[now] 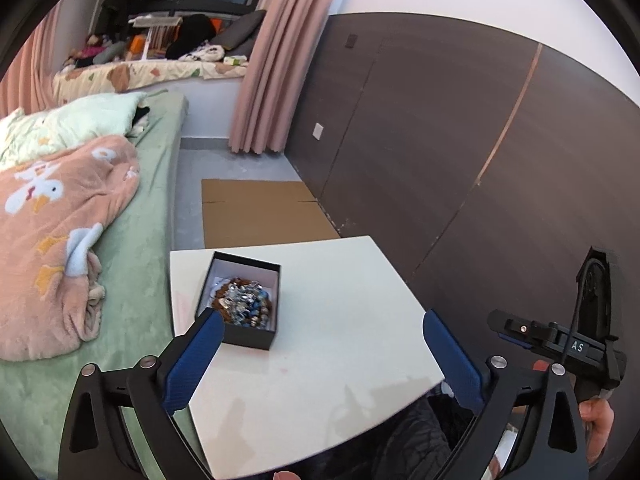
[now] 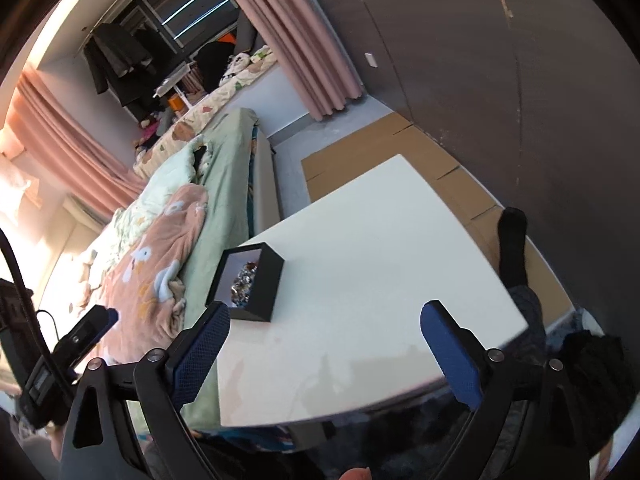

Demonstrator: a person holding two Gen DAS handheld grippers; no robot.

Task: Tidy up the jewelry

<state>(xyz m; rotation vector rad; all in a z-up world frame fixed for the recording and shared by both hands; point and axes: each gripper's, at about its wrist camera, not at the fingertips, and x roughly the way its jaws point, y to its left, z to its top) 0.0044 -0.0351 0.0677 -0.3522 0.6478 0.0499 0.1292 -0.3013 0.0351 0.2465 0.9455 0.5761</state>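
The left gripper (image 1: 322, 334) hangs above the near part of the white counter (image 1: 344, 320) with its blue-padded jaws spread wide and nothing between them. The right gripper (image 2: 325, 326) does the same in its own view, jaws released and empty.

A black box (image 1: 240, 300) sits on the counter toward the left edge, at about ten o'clock from the counter's middle in the left wrist view. Its lid is off, and a tangle of jewelry (image 1: 244, 300) fills the bottom: brown beads, blue beads and silvery pieces heaped together. From the right wrist the box (image 2: 250, 280) is at about nine o'clock, just past the tip of the left-hand jaw, and only a glint of the jewelry (image 2: 244, 280) shows over its wall.

A bed (image 1: 136, 240) with a green sheet and a pink blanket (image 1: 56, 232) runs beside the counter at nine o'clock. Flat cardboard (image 1: 256, 212) lies on the floor at twelve o'clock beyond the counter.
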